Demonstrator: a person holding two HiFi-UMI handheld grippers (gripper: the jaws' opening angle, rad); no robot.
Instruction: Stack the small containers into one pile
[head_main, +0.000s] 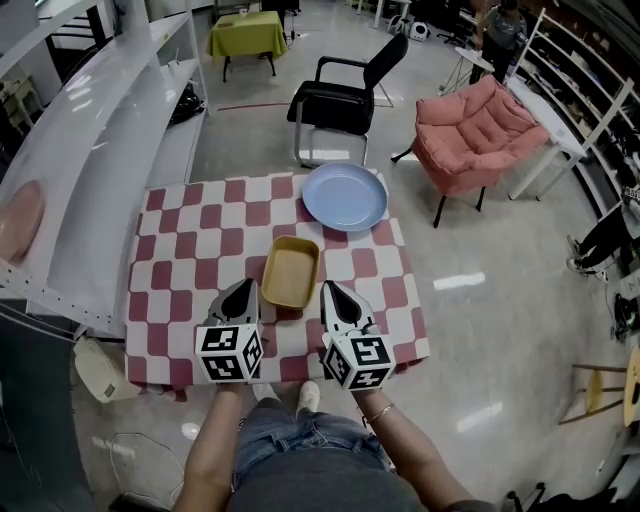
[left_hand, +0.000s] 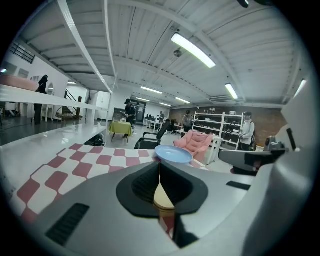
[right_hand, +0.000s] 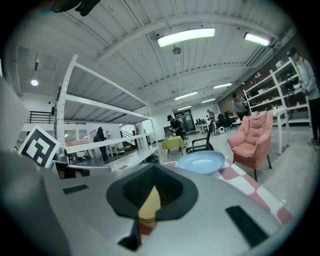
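Observation:
A yellow-tan rectangular container (head_main: 291, 271) sits on the red-and-white checkered table (head_main: 190, 250), near the middle; I cannot tell whether it is one piece or several nested. My left gripper (head_main: 248, 286) rests just left of its near corner, jaws together with nothing between them. On the other side my right gripper (head_main: 329, 287) is also shut and empty, close to the container's right edge. In the left gripper view the container (left_hand: 162, 197) shows below the closed tips (left_hand: 159, 167). The right gripper view shows the container (right_hand: 148, 207) the same way under its gripper's tips (right_hand: 152, 182).
A light blue plate (head_main: 344, 196) lies at the table's far edge, seen too as the plate (left_hand: 173, 154) and the plate (right_hand: 201, 162). White shelving (head_main: 90, 150) runs along the left. A black chair (head_main: 345, 95) and a pink armchair (head_main: 475, 135) stand beyond the table.

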